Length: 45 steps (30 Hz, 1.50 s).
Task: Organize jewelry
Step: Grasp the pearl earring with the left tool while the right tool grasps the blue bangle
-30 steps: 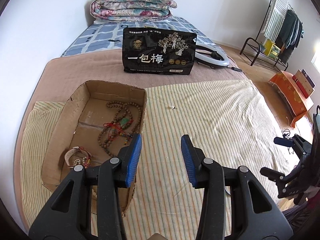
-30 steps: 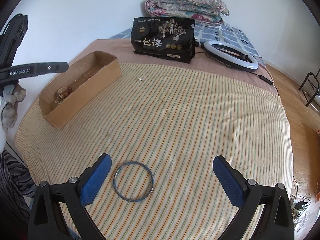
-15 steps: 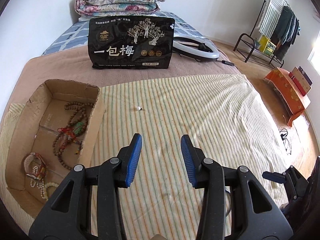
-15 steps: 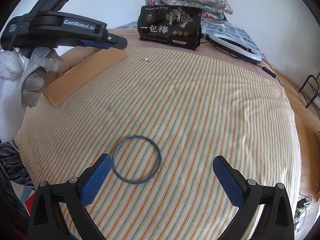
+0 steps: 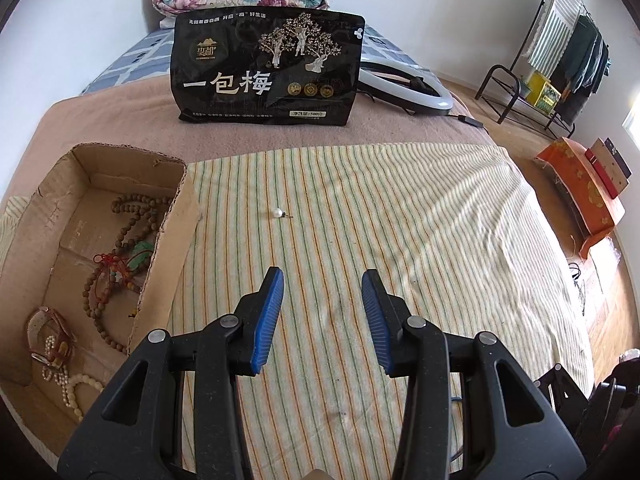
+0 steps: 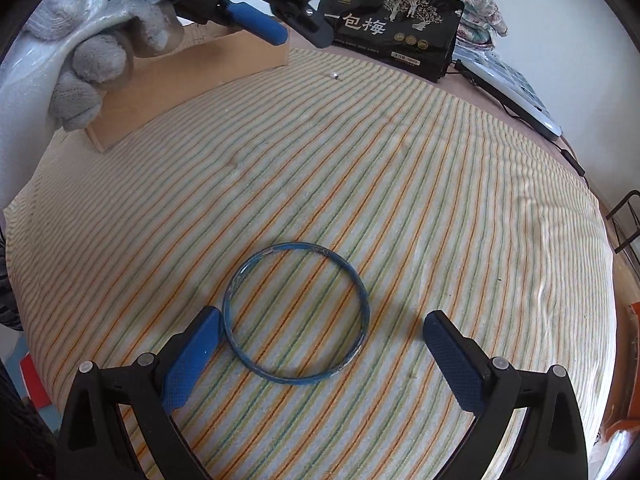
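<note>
Partly hidden: the near wall of the cardboard box (image 5: 160, 264) covers part of the wooden bead strands (image 5: 120, 248) inside it, and the frame edge at 8 o'clock cuts off the box's near corner. The white pearl strand (image 5: 76, 384) and the strap-like piece (image 5: 48, 332) beside it are hard to identify further. In the right wrist view only the outer wall of the box (image 6: 188, 76) shows; its contents cannot be seen. The pearl stud (image 5: 277, 213) is very small in both views; its pin is barely legible.

Left gripper (image 5: 322, 308): jaws moderately apart, empty, above the striped cloth (image 5: 400, 240), with the stud at 12 o'clock and the box at 9 o'clock. It appears at 11 o'clock in the right view, held by a grey-gloved hand (image 6: 96, 44).

Right gripper (image 6: 320, 352): jaws spread wide, empty. The blue bangle (image 6: 296, 312) lies flat on the cloth between them, its rim just beside the left fingertip; contact cannot be confirmed.

Change from one second ago: the left gripper has shifted rightward off the box, which now sits further toward 9 o'clock. The right gripper has closed in on the bangle, which then lay apart from the fingertip.

The black snack bag (image 5: 268, 68) stands at 12 o'clock.
</note>
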Motion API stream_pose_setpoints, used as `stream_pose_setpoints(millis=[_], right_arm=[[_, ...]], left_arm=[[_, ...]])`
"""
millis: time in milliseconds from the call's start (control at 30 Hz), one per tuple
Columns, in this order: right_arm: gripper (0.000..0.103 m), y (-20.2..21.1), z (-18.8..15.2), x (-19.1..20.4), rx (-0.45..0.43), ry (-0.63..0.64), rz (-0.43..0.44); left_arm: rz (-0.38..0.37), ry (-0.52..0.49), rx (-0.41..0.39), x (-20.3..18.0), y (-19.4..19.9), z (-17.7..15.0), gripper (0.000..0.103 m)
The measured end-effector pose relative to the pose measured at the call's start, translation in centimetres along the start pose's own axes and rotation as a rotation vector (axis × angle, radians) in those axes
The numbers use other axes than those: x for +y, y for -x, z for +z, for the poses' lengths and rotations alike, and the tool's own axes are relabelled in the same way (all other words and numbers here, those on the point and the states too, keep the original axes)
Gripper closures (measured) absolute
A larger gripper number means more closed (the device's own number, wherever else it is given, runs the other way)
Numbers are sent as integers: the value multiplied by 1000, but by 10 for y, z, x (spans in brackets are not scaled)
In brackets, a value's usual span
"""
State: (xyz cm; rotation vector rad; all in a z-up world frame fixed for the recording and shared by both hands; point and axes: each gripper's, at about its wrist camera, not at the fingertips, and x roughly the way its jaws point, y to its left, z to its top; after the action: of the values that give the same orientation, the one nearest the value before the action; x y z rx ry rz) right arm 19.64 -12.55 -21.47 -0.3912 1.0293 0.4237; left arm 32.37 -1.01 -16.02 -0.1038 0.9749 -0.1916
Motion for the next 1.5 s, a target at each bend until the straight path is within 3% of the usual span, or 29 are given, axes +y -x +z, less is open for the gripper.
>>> stream_pose_setpoints(millis=[467, 967, 1500], right_arm=[[24, -14, 13, -59, -44, -81, 28], [25, -6, 10, -76, -77, -114, 50], [24, -1, -4, -87, -116, -148, 110]], left_arm=[[54, -26, -6, -3, -21, 1, 62], [90, 70, -23, -2, -58, 28, 62], [196, 49, -44, 9, -93, 27, 73]])
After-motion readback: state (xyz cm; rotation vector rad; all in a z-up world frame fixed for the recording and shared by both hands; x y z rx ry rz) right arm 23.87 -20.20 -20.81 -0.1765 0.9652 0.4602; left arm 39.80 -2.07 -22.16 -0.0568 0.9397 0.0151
